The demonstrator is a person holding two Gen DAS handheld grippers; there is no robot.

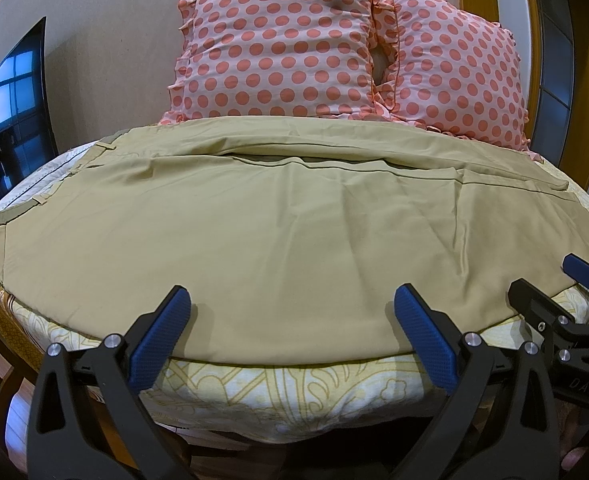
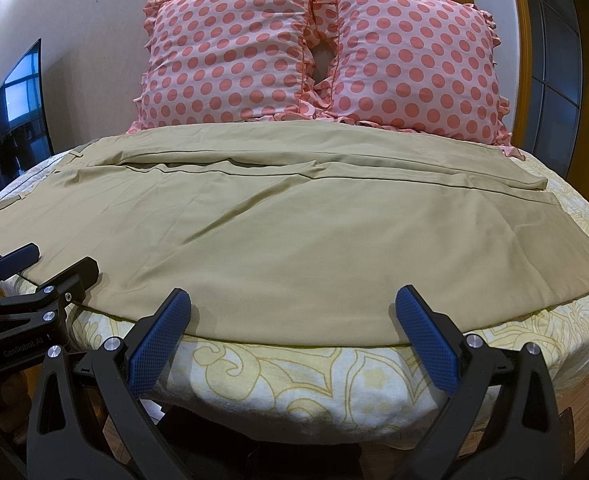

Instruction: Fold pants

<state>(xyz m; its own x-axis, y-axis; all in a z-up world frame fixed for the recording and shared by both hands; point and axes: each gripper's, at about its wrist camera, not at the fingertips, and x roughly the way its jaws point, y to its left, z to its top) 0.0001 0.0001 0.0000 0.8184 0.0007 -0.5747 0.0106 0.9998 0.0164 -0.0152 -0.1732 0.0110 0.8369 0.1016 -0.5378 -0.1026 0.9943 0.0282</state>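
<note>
**Two open claws wait at the near edge of the bed**

Two claws hang just off the near edge of the bed (image 1: 278,392), and both are spread wide with nothing in them. The left gripper (image 1: 292,330) points at the near side of the pants (image 1: 254,248). The right gripper (image 2: 294,330) does the same, a bit further toward the leg ends.

The tan pants lie flat across the bed, from side to side. The waist, with its belt loops, is by the left edge. The leg ends are by the right edge. One leg lies near the claws. The other leg lies behind it, close to the two spotted pillows (image 2: 314,56) at the far edge. Some soft wrinkles run over the near leg.

It looks like the fold has not started yet. The step in hand seems to be reaching for the cloth. Next, each claw likely needs to pinch the near side of the pants, then lift it and lay the near leg over the far leg, so the edges match.

No boxes, bags or baskets show in either view.
</note>
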